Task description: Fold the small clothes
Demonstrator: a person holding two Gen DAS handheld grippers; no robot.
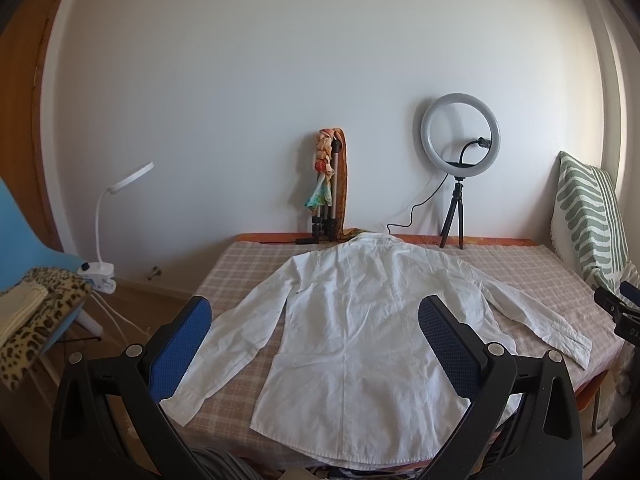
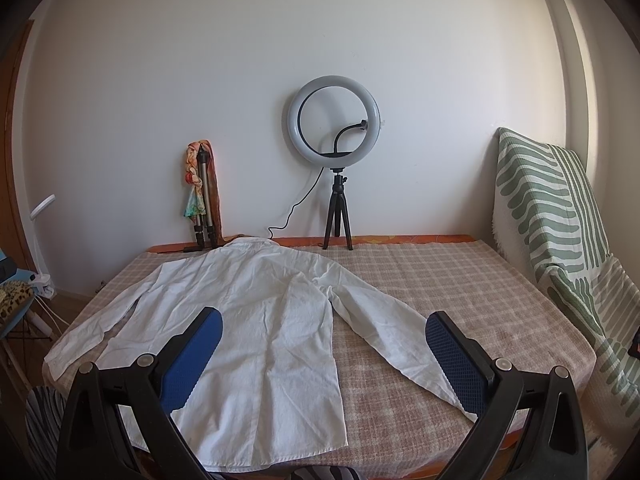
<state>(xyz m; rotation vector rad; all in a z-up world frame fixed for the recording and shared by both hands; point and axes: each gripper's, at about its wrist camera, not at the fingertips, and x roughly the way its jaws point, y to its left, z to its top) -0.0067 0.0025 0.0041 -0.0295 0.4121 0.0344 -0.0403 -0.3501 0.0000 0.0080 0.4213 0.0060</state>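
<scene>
One desk (image 1: 248, 276), covered by a pink-and-cream checked cloth (image 2: 460, 288), fills the lower half of both views. One white long-sleeved shirt (image 1: 360, 320) lies flat on it, back up, collar at the far edge near the wall, hem at the near edge, and its two sleeves spread out to either side. In the right wrist view the shirt (image 2: 248, 312) sits on the left half of the desk, with one sleeve running diagonally toward the near right corner.

One green-and-white striped cushion (image 2: 556, 224) leans at the desk's right side. One blue chair (image 1: 24, 240) stands to the left, carrying one leopard-print cloth (image 1: 36, 320).

One ring light (image 1: 460, 140) stands on a small black tripod (image 1: 454, 216) at the far edge, its cable trailing onto the desk. One folded tripod (image 1: 328, 208) with a colourful scarf (image 1: 324, 176) draped on it leans against the wall beside it. One white clip lamp (image 1: 120, 200) stands at the left.

The left gripper (image 1: 316, 344) hangs above the shirt with its two blue pads wide apart, holding nothing. The right gripper (image 2: 324, 356) is likewise spread wide and holds nothing, above the shirt's right side and sleeve.

A few letters show on a black object at the left wrist view's right edge, too partial to read.
</scene>
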